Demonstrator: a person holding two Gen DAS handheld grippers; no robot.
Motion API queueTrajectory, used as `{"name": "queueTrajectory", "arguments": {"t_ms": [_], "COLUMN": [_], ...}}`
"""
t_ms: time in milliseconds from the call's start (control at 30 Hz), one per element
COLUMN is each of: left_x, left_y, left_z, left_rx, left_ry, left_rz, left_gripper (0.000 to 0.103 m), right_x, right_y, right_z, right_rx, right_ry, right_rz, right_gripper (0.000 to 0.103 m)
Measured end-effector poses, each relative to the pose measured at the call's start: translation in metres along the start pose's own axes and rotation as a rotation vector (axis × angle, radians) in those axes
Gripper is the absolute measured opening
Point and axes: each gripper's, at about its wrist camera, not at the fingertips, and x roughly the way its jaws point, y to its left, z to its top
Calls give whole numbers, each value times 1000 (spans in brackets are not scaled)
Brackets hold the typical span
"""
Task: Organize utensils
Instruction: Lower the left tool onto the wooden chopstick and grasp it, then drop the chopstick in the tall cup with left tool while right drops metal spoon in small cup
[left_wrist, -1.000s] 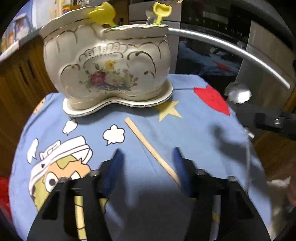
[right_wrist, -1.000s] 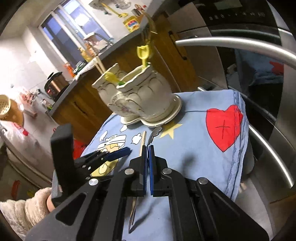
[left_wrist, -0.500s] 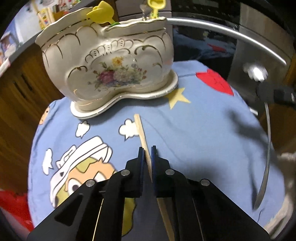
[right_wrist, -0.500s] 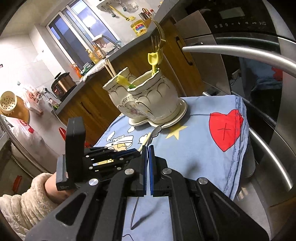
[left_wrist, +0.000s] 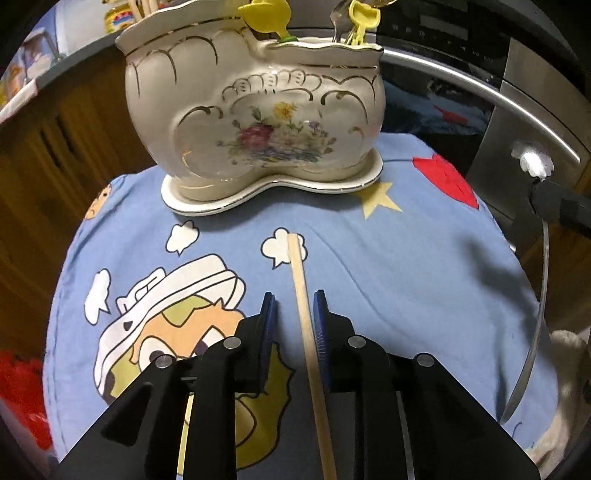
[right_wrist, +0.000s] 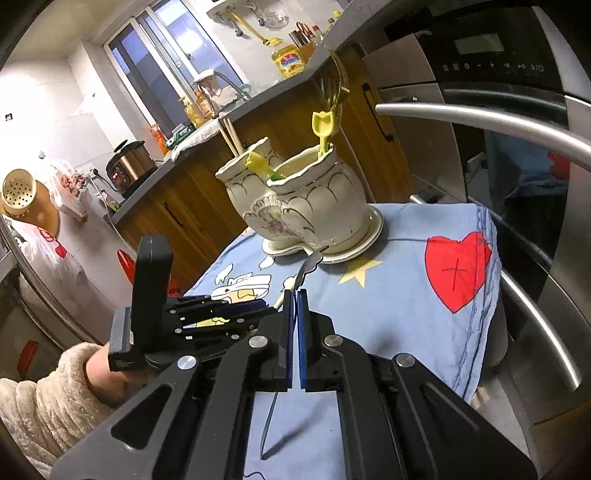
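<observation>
A wooden chopstick (left_wrist: 301, 295) lies lengthwise between the jaws of my left gripper (left_wrist: 293, 295) over the blue cartoon cloth (left_wrist: 406, 277). The jaws are opening: the stick sits close to the right pad, with a clear gap to the left one. Ahead stands the cream floral ceramic utensil holder (left_wrist: 258, 110), with yellow-handled pieces (right_wrist: 325, 129) and chopsticks (right_wrist: 231, 136) in it. My right gripper (right_wrist: 295, 291) is shut on a thin metal utensil (right_wrist: 309, 263); its handle hangs below. From the right wrist view, the left gripper (right_wrist: 258, 306) sits low at the left.
The holder (right_wrist: 314, 199) rests on its saucer at the far end of the cloth. A steel oven handle (right_wrist: 480, 122) curves along the right, and wooden cabinets (left_wrist: 55, 166) stand to the left. A hand in a fleecy sleeve (right_wrist: 44, 398) holds the left gripper.
The left jaws went from wide to closed on the chopstick, then parted a little. The chopstick now points straight toward the holder. The right gripper stays shut on the metal utensil.
</observation>
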Motion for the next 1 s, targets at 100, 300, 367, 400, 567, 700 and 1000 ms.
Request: {"name": "queueTrajectory", "arguments": {"t_ms": [100,300,367,400,567,700,1000], "left_x": [-4,-24,-35,-39,-74,-96,-127], "left_y": [0,5,8,8,17,27,47], "left_z": [-6,-10,-12,-12,-16,-11,5], "left_rx": [31,44,40,39,46,27,6], "left_ry": [-24,-98,-141,-157,-325,-433,-604], "left_rz": [6,-58,-91,-98,-156,-182,-231], "left_gripper": [7,7,7,6,7,7,7], "right_x": [-4,-15,-19,-21,-29,-28,-21], "right_y": [1,10,14,15,20,31,51], "right_z": [2,5,5,6,10,15,43], "right_rx": [-3,-40,-55,-61,-53,-89,-133], "right_ry": [-30,-121,-158,-178,-260,-308,-359], "right_rz": [2,-10,-19,-28,-58,-105,-144], "right_gripper": [2,2,2,2,2,2,2]}}
